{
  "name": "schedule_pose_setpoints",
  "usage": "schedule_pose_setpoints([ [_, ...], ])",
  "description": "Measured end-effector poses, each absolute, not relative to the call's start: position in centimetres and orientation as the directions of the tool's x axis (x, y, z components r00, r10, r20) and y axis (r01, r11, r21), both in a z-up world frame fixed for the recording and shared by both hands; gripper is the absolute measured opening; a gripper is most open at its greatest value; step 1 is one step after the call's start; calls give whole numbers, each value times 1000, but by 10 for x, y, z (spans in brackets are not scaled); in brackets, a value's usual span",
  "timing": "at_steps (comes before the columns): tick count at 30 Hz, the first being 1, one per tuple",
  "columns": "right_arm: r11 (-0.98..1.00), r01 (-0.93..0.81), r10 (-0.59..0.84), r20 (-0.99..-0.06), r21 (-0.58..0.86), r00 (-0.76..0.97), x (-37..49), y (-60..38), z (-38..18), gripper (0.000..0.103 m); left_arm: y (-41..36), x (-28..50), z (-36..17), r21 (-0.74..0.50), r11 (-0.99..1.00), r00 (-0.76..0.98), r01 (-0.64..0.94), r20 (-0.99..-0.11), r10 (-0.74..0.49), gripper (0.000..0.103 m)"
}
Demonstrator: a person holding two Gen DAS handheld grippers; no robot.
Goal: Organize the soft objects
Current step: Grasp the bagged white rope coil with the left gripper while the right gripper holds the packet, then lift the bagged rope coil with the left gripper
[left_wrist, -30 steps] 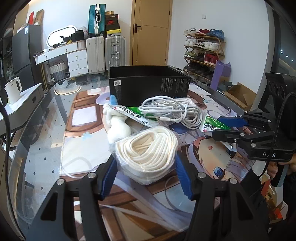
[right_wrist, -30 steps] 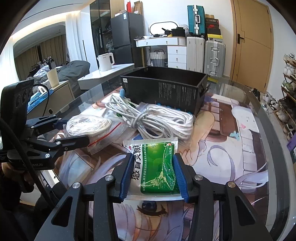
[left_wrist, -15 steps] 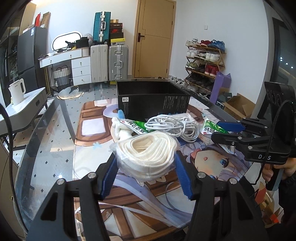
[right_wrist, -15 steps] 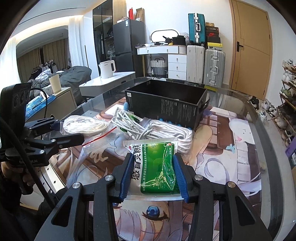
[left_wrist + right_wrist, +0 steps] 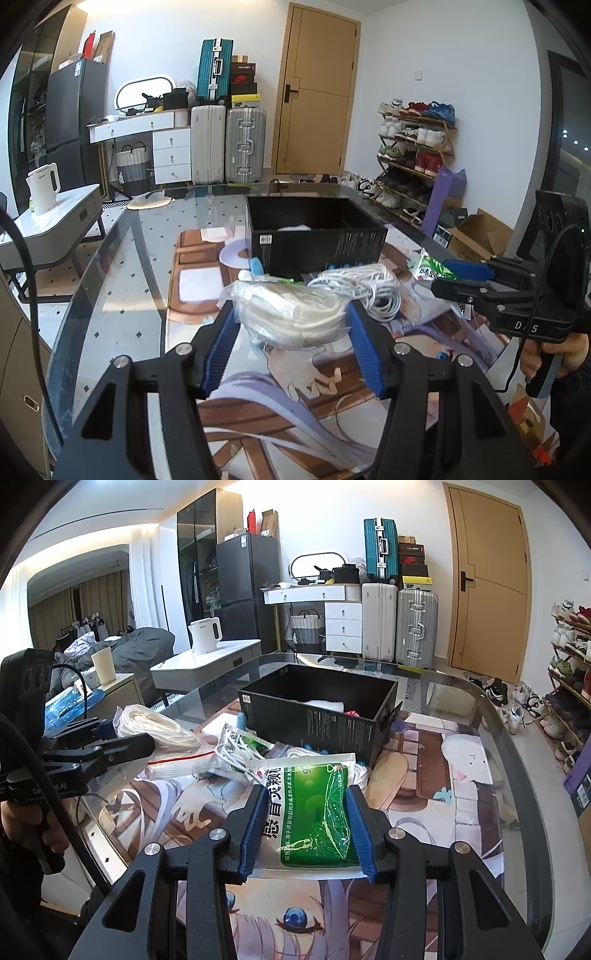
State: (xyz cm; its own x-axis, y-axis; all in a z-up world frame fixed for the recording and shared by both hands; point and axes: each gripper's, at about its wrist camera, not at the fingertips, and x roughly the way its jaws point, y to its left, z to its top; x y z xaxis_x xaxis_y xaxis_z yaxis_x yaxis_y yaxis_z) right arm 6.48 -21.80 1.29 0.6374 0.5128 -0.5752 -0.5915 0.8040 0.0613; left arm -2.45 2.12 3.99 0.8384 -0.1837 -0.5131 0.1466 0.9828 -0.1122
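Observation:
My left gripper (image 5: 291, 325) is shut on a clear bag of coiled white rope (image 5: 295, 314), held above the table; the same bag of rope (image 5: 159, 729) shows at the left of the right wrist view. My right gripper (image 5: 308, 819) is shut on a green and white medicine packet (image 5: 314, 812), also lifted; the packet (image 5: 430, 269) pokes out of that gripper in the left wrist view. A black open box (image 5: 314, 240) stands ahead, with something white and something red inside (image 5: 349, 712). A bundle of white cable (image 5: 358, 286) lies before the box.
The glass table (image 5: 122, 280) carries a printed cartoon mat (image 5: 436, 794). Another green packet and a zip bag (image 5: 184, 760) lie by the cable. A person's hand (image 5: 554, 350) holds the right gripper's handle. Suitcases, a shoe rack and a side table with a kettle stand beyond.
Both grippers have risen with their loads: the rope bag and the green packet are lifted off the table, and the box's inside has come into sight.

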Motion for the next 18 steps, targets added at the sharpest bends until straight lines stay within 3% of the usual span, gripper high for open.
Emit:
schedule_pose_setpoints([
  [10, 810, -583, 513, -560, 64, 650, 72, -217, 23, 44, 26, -19, 56, -112, 983, 857, 147, -481, -183, 56],
  [13, 810, -583, 515, -559, 69, 650, 74, -217, 23, 44, 27, -15, 48, -116, 983, 848, 142, -498, -182, 51],
  [18, 810, -581, 512, -572, 74, 641, 73, -218, 17, 44, 28, -9, 19, -114, 985, 804, 126, -570, -169, 52],
])
